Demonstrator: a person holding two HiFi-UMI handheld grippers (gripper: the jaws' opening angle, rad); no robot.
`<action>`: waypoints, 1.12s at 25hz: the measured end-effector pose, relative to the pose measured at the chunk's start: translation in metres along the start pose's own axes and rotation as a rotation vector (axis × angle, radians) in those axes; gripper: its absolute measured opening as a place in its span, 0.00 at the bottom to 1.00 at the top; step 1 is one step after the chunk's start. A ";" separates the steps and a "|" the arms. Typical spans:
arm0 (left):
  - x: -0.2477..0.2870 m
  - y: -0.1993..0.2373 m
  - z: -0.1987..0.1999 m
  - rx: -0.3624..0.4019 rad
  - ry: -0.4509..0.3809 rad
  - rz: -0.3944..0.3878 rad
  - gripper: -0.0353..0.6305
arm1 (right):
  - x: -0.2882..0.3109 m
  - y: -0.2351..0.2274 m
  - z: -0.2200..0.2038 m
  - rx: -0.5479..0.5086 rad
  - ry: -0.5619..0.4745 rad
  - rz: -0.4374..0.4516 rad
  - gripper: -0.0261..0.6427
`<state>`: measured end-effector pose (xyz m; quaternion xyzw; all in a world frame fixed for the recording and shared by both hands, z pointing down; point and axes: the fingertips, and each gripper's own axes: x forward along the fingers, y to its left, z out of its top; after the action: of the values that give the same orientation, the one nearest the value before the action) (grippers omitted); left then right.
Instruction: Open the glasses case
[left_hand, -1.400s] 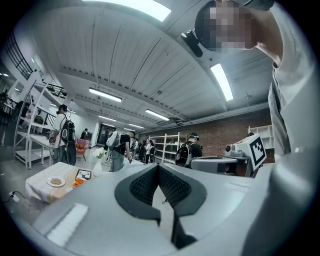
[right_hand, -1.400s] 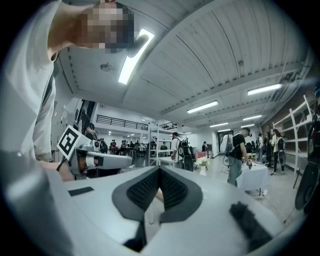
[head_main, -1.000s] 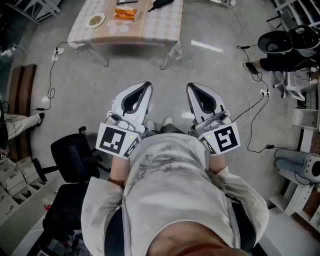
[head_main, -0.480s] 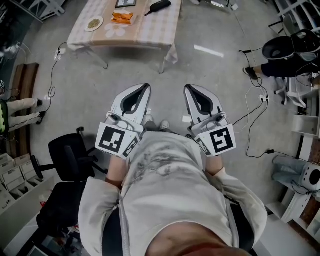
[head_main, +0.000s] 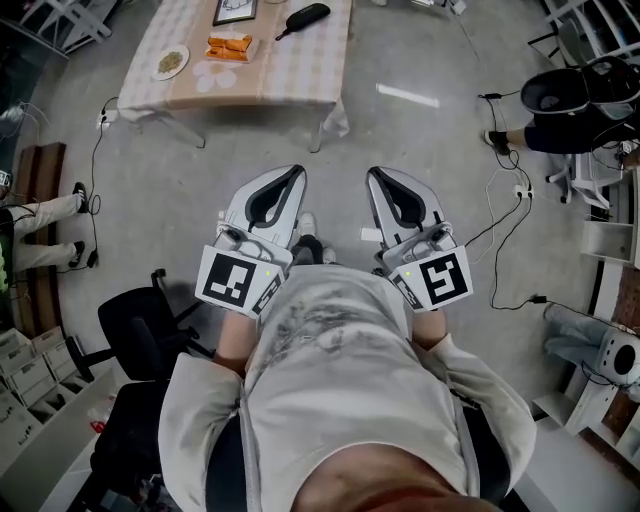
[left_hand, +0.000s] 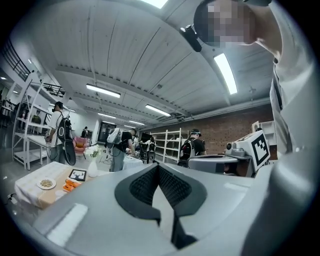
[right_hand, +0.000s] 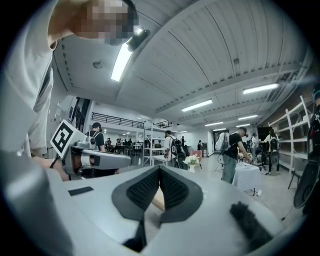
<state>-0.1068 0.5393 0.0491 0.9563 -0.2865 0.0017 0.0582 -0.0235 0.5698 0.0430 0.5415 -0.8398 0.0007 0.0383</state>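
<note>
The black glasses case (head_main: 307, 16) lies on the far side of a table with a checked cloth (head_main: 290, 75), at the top of the head view. My left gripper (head_main: 292, 173) and right gripper (head_main: 376, 176) are held side by side in front of my body, well short of the table, pointing level towards it. Both are shut with nothing between the jaws. The left gripper view shows the shut left gripper (left_hand: 158, 167), the table (left_hand: 30, 192) low at the left and the other gripper's marker cube (left_hand: 260, 147). The shut right gripper (right_hand: 159, 170) fills the bottom of its own view.
On the table are a plate (head_main: 171, 62), an orange packet (head_main: 229, 47) and a picture frame (head_main: 234, 10). A black office chair (head_main: 140, 320) stands at my left. Cables (head_main: 100, 160) run over the floor. People sit at the left (head_main: 45, 215) and right (head_main: 560, 110).
The table has slid lower and nearer in the head view as I walk towards it. Both grippers stay shut and side by side.
</note>
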 end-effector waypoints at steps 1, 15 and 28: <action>0.006 0.006 0.000 -0.001 -0.002 -0.004 0.06 | 0.007 -0.004 0.000 -0.003 0.003 -0.003 0.06; 0.064 0.079 0.004 -0.022 -0.005 -0.070 0.06 | 0.081 -0.045 -0.003 0.002 0.039 -0.081 0.06; 0.105 0.109 -0.001 -0.053 0.007 -0.044 0.06 | 0.127 -0.079 -0.009 0.005 0.058 -0.032 0.06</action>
<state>-0.0785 0.3918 0.0660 0.9605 -0.2650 -0.0038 0.0847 -0.0031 0.4220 0.0566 0.5547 -0.8296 0.0178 0.0613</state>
